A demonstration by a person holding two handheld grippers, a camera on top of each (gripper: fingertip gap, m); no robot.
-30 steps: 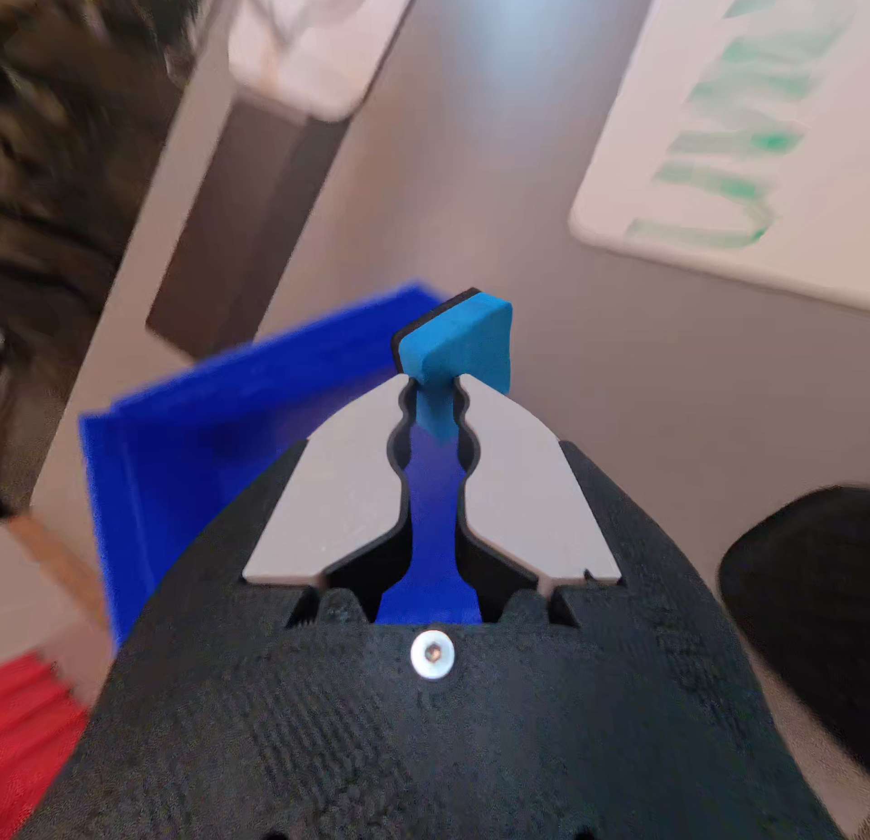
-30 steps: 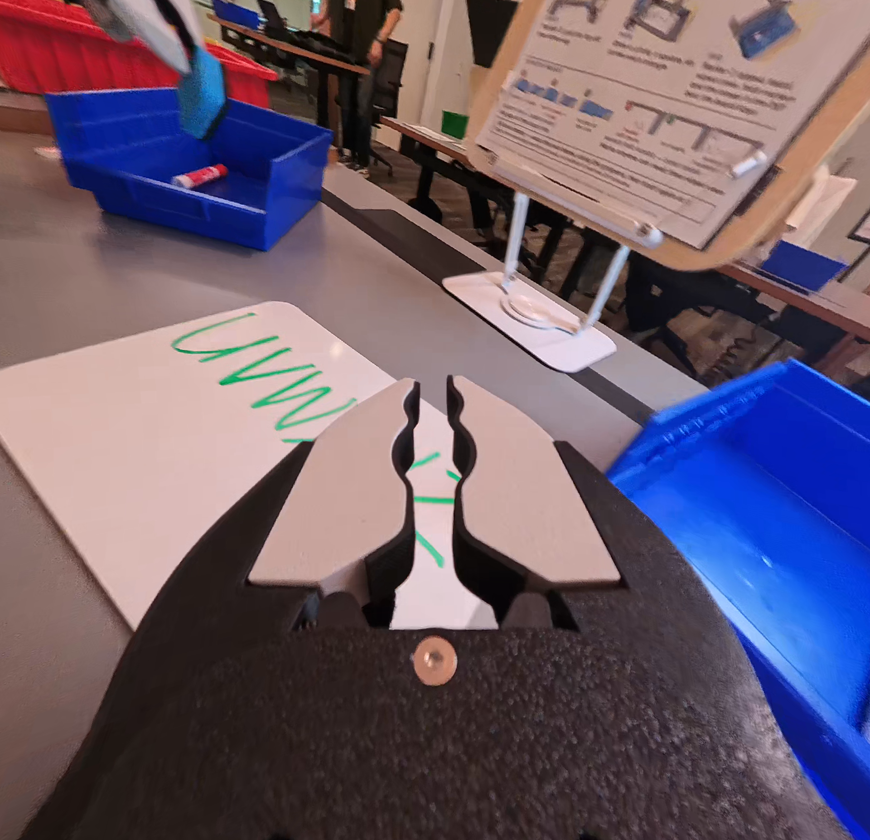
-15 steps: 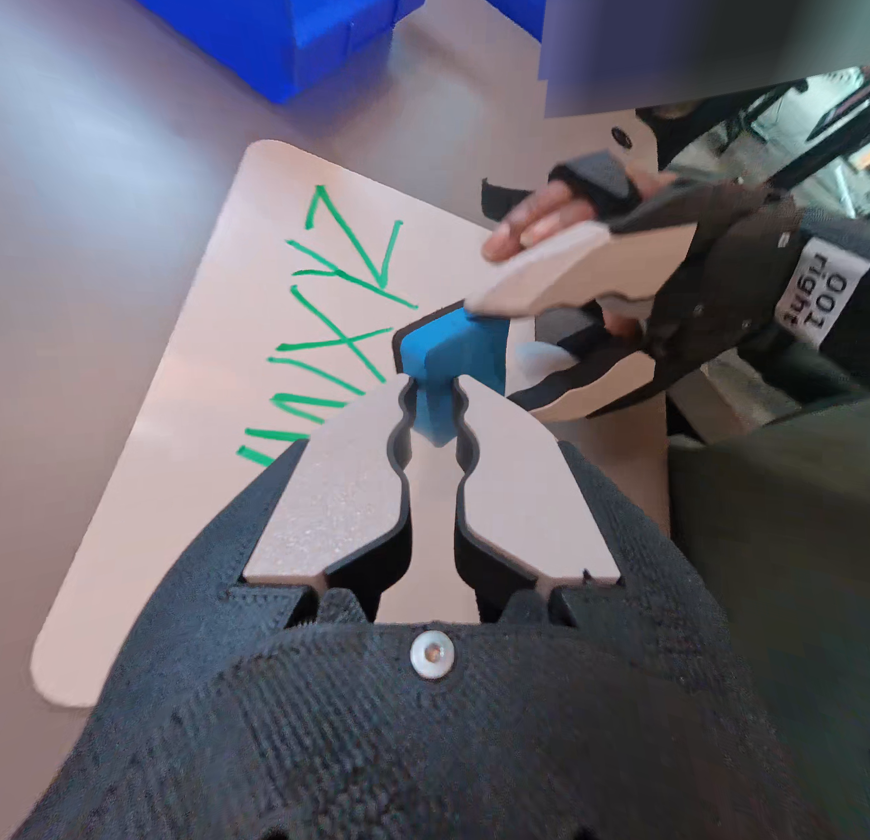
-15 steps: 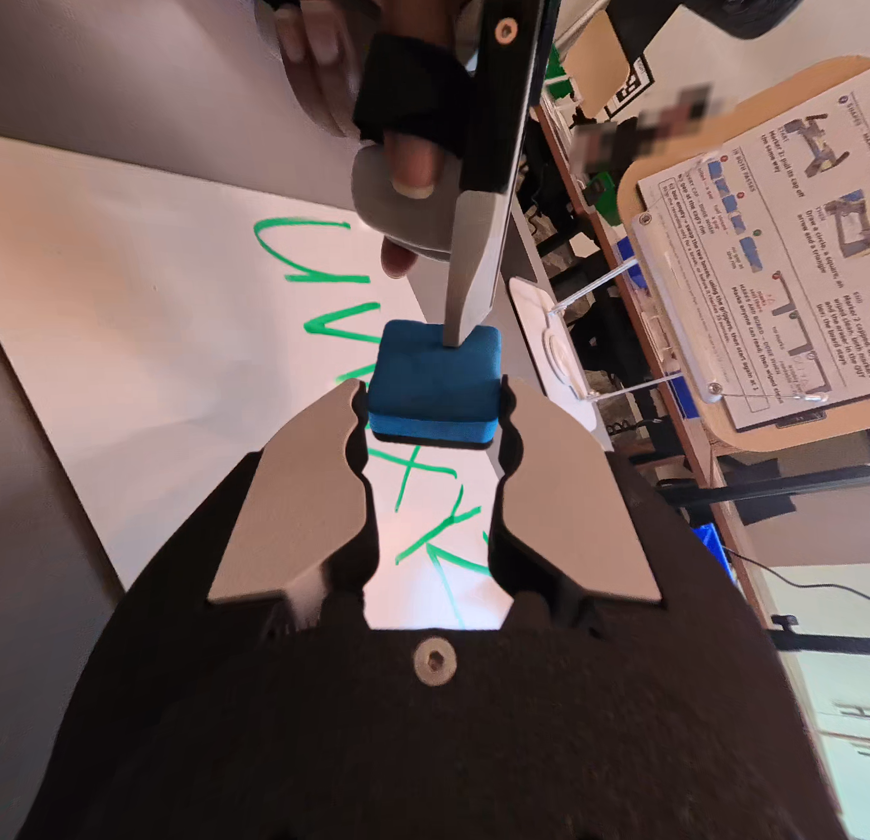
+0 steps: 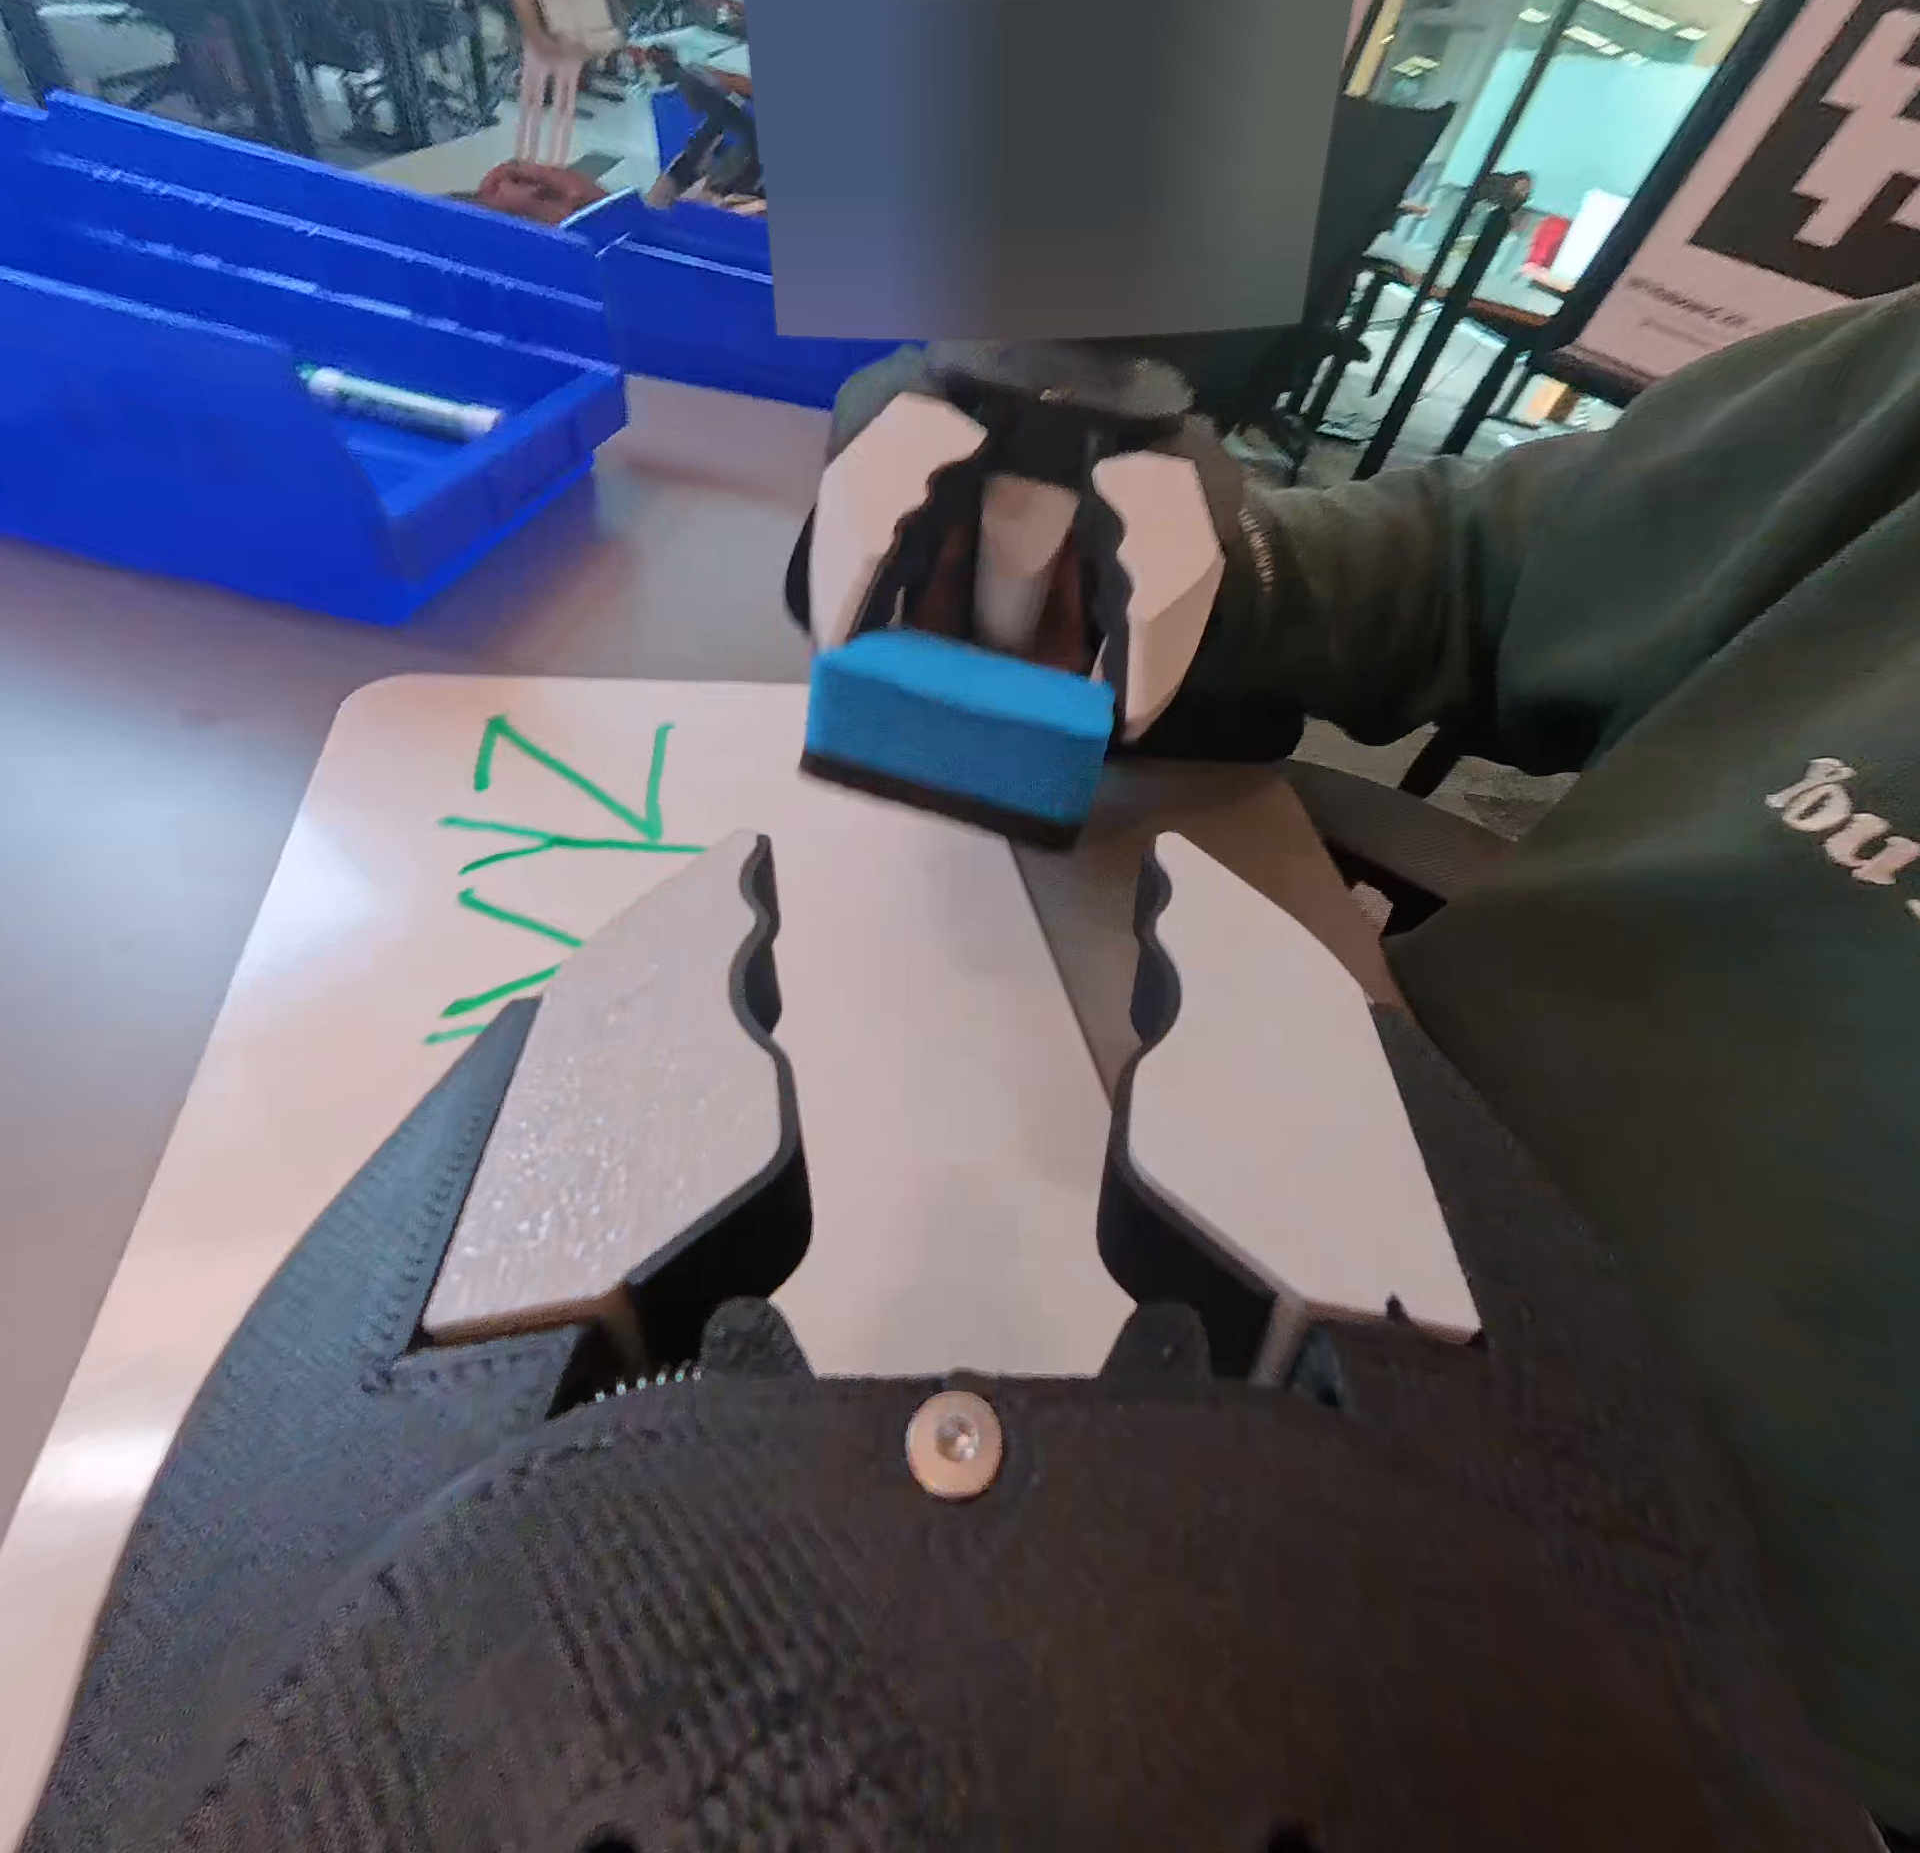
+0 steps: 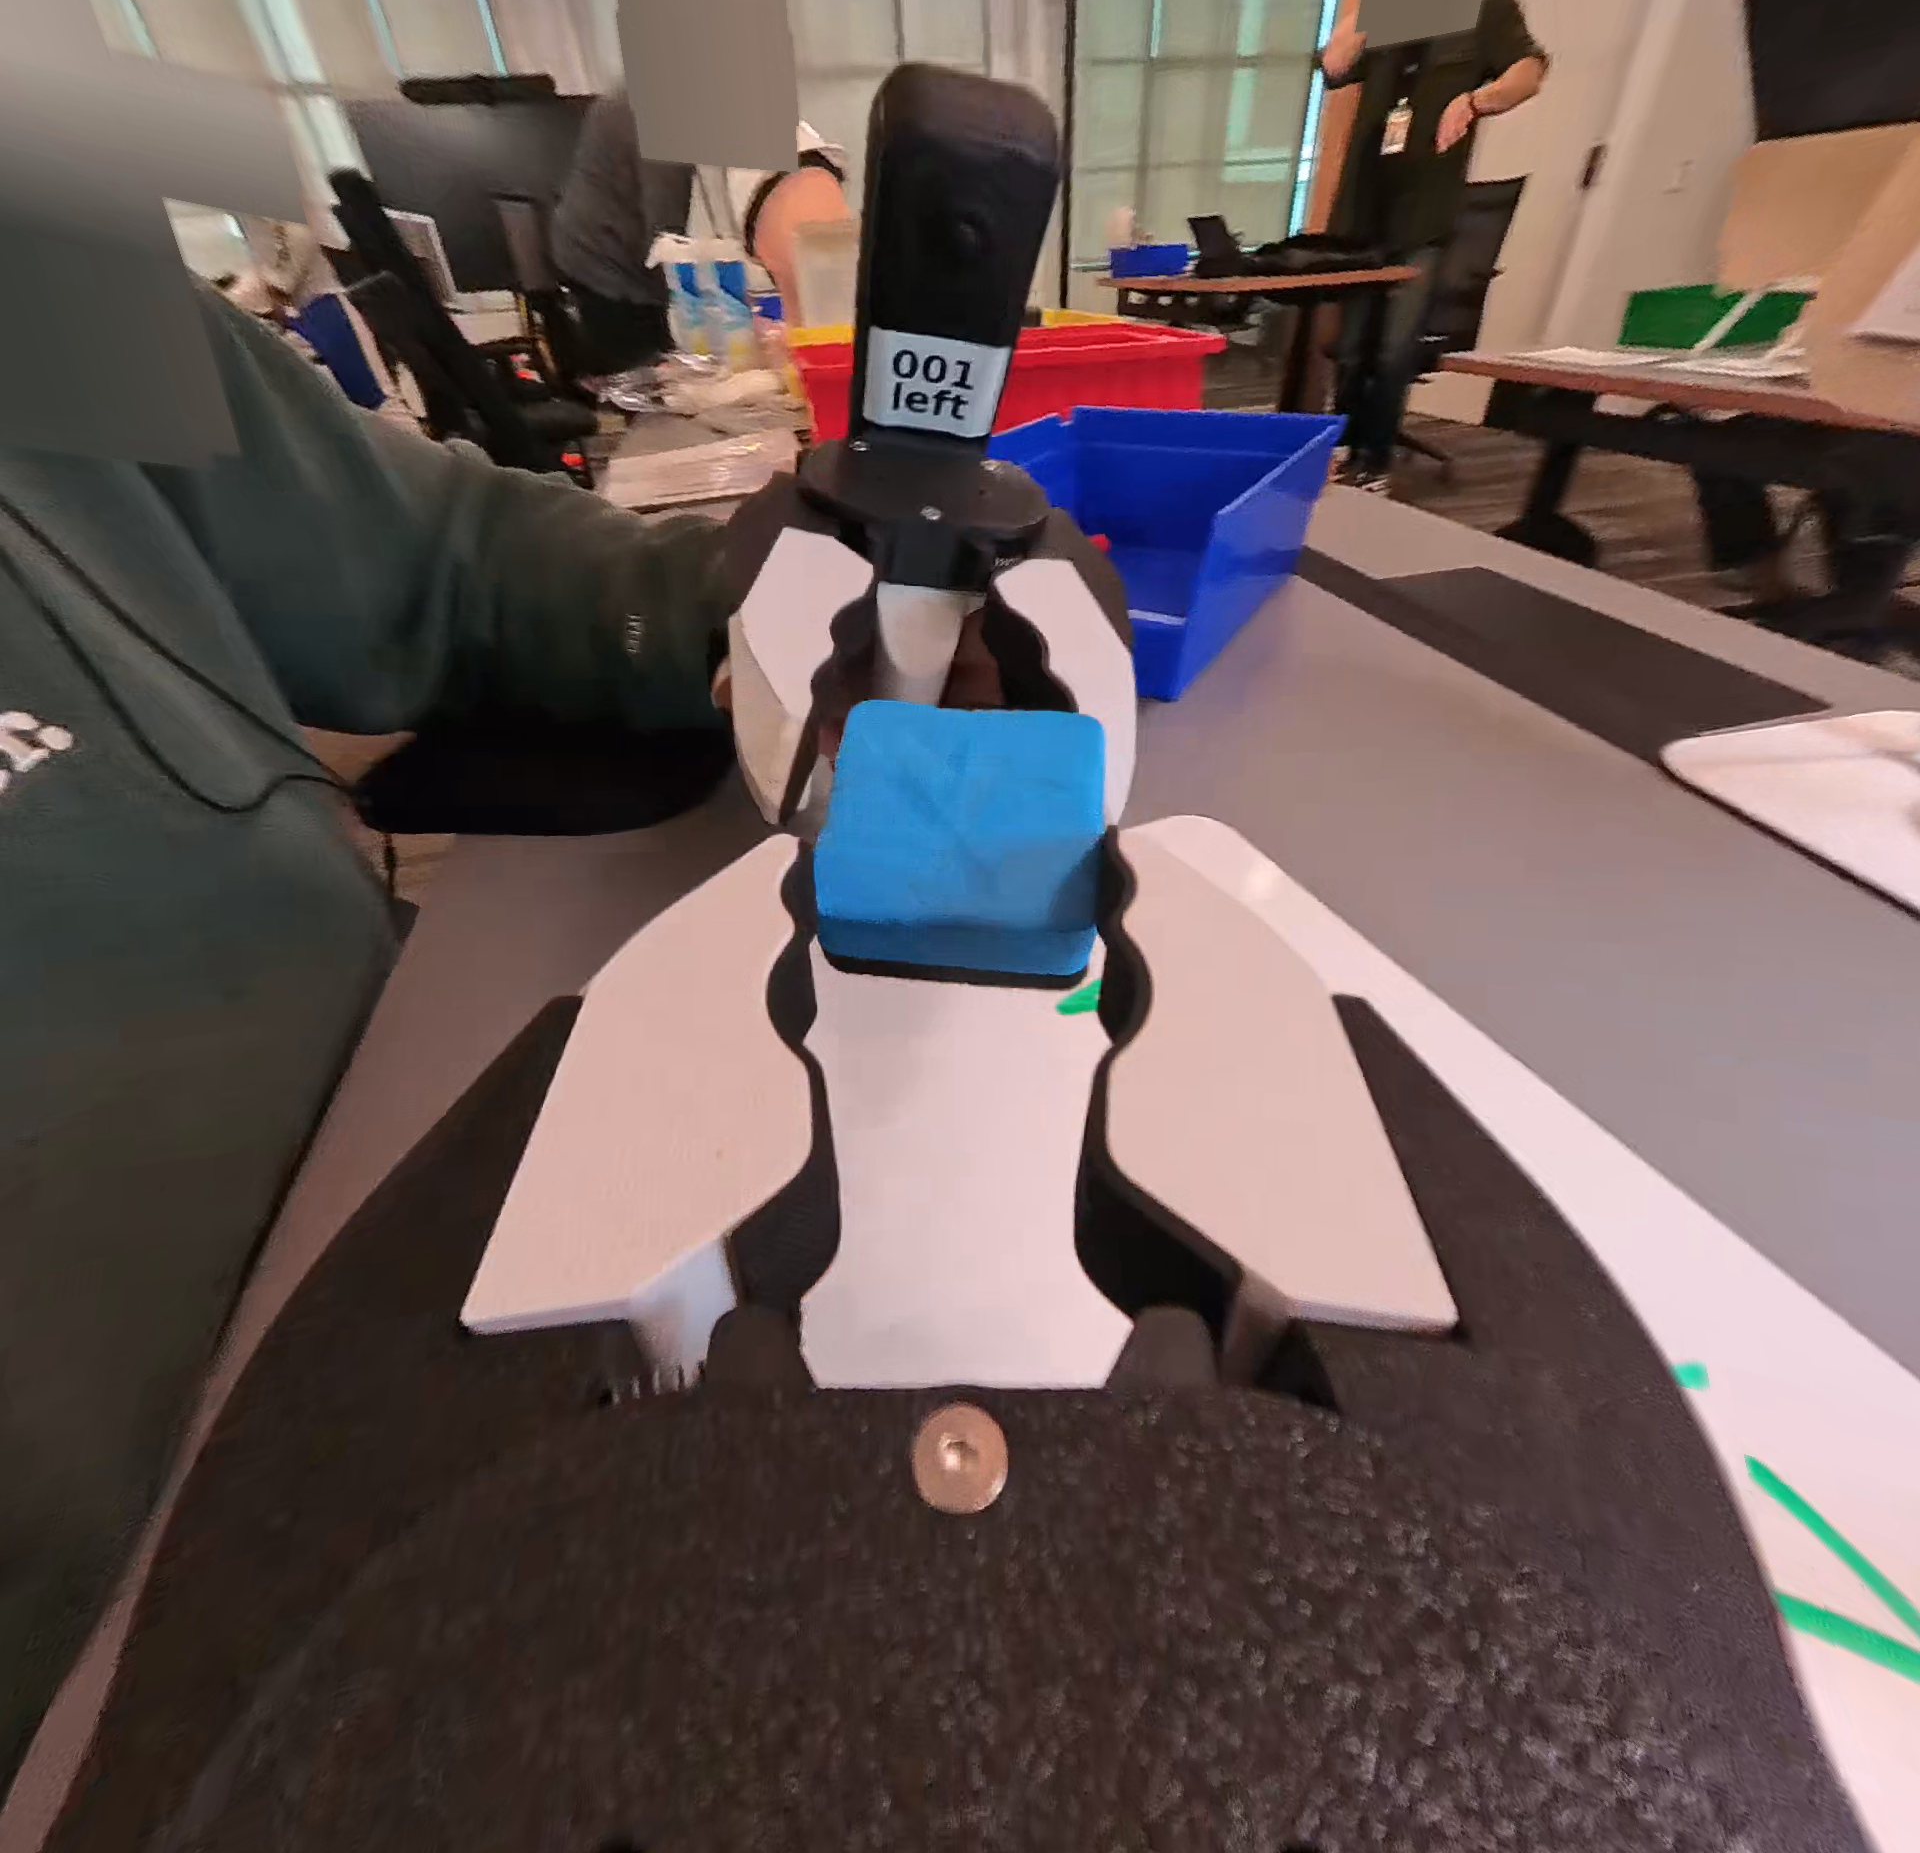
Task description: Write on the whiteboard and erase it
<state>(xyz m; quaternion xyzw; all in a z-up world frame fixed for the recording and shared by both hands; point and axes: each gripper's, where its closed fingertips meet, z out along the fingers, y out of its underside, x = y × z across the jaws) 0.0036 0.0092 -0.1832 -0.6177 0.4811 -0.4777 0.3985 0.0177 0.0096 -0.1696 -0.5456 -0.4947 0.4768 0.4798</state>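
Whiteboard [image 5: 914, 1076] writing partly hidden; right hand-held gripper [image 6: 956, 868] grips eraser [image 6: 961, 847], left hand-held gripper [image 5: 956, 847] wide.

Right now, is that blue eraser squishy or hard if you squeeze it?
Probably squishy: the eraser looks like foam with rounded corners and creases on top. Likely light too, since the right gripper holds it by its sides alone. Its flat black base suggests it won't roll on the whiteboard.

a: what is differing from a second earlier?
b: the eraser [image 6: 961, 853], then pinched in the left gripper [image 5: 956, 847], is now sitting clamped in the right gripper [image 6: 956, 847].
a: and the left one?
b: its fingers are now standing wide apart, holding nothing.
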